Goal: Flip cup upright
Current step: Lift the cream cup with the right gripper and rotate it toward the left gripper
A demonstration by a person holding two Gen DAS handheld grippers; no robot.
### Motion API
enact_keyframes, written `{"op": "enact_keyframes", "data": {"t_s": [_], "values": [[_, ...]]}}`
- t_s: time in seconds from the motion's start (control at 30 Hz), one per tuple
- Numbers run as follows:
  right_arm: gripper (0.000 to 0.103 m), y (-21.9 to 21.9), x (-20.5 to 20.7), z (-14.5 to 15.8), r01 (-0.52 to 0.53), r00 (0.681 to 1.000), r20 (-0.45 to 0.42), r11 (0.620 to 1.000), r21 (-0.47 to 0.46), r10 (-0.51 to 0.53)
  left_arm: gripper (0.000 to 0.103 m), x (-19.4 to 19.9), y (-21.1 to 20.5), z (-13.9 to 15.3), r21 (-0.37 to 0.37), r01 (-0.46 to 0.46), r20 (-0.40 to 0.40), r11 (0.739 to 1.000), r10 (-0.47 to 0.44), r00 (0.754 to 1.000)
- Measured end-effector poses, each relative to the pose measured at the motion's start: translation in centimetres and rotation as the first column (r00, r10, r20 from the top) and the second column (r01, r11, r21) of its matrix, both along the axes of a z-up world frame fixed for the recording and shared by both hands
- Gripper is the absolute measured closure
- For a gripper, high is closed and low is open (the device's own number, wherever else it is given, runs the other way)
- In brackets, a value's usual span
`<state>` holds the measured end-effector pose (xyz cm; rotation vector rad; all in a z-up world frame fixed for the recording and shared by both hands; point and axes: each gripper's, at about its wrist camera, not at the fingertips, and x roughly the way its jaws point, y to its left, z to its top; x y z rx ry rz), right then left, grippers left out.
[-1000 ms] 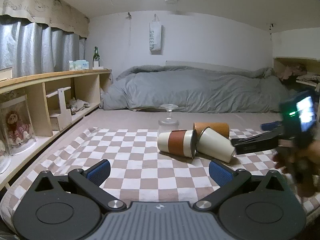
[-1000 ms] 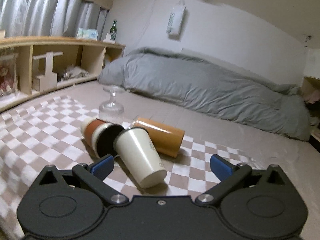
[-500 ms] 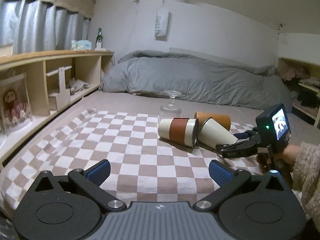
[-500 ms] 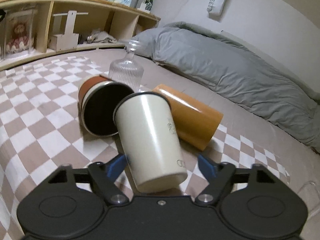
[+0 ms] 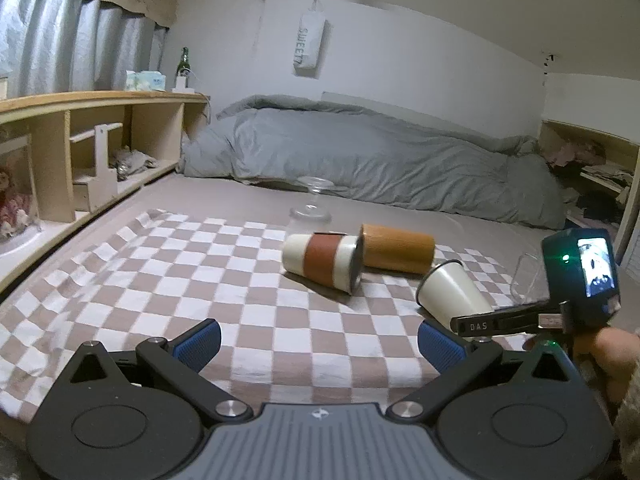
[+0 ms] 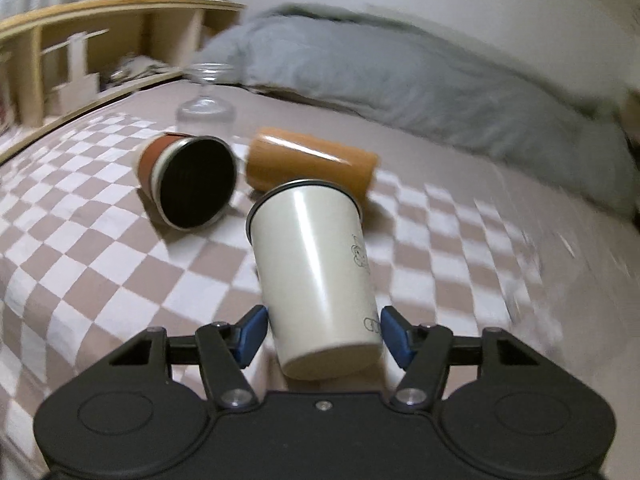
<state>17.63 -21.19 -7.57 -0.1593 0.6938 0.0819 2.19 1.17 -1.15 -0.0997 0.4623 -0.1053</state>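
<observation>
A cream cup [image 6: 318,270] sits tilted in my right gripper [image 6: 323,334], base toward the camera and rim pointing away, lifted off the checked cloth [image 6: 100,248]. The blue pads [image 6: 250,334] press its sides near the base. In the left wrist view the same cup [image 5: 452,294] hangs in the right gripper [image 5: 478,322] at the right. My left gripper [image 5: 318,342] is open and empty above the cloth [image 5: 200,280].
A cream cup with a brown band [image 5: 322,262] and an orange tumbler [image 5: 398,248] lie on their sides. A glass bottle [image 5: 310,208] stands behind them. A grey duvet [image 5: 380,164] lies at the back. Wooden shelves [image 5: 80,152] line the left.
My right gripper has closed on the cream cup and lifted it away from the other two cups, toward the right. The left gripper stayed open.
</observation>
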Motion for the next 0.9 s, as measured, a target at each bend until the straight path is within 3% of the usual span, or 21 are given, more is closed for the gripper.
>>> {"op": "enact_keyframes", "data": {"t_s": [0.23,0.5,0.57,0.67,0.8,0.9], "values": [[0.041,-2.1,-2.1,0.1,0.191,0.981,-0.066,0.972,0.137,-0.183,0.000,0.7,-1.2,0.8,-0.067,0.061,0.000,0.996,-0.061,0.998],[0.041,-2.7,-2.3,0.0,0.161,0.987,-0.050,0.974,0.157,-0.155,0.000,4.0,-3.3,2.7,-0.184,0.182,-0.074,0.966,-0.198,0.977],[0.032,-2.9,-2.7,0.4,0.164,0.986,-0.050,0.975,0.147,-0.159,0.000,5.9,-4.0,2.9,-0.204,0.210,-0.116,0.956,-0.236,0.965],[0.027,-3.5,-4.0,1.3,0.112,0.994,-0.019,0.982,0.150,-0.111,0.000,9.1,-5.4,2.9,-0.219,0.230,-0.170,0.948,-0.269,0.948],[0.026,-4.6,-5.5,2.2,0.070,0.998,-0.011,0.986,0.152,-0.069,0.001,13.8,-8.1,2.0,-0.218,0.257,-0.222,0.942,-0.304,0.927],[0.026,-5.5,-6.5,2.5,0.062,0.998,-0.020,0.987,0.149,-0.060,0.005,17.5,-10.3,0.1,-0.259,0.241,-0.282,0.935,-0.311,0.908]]}}
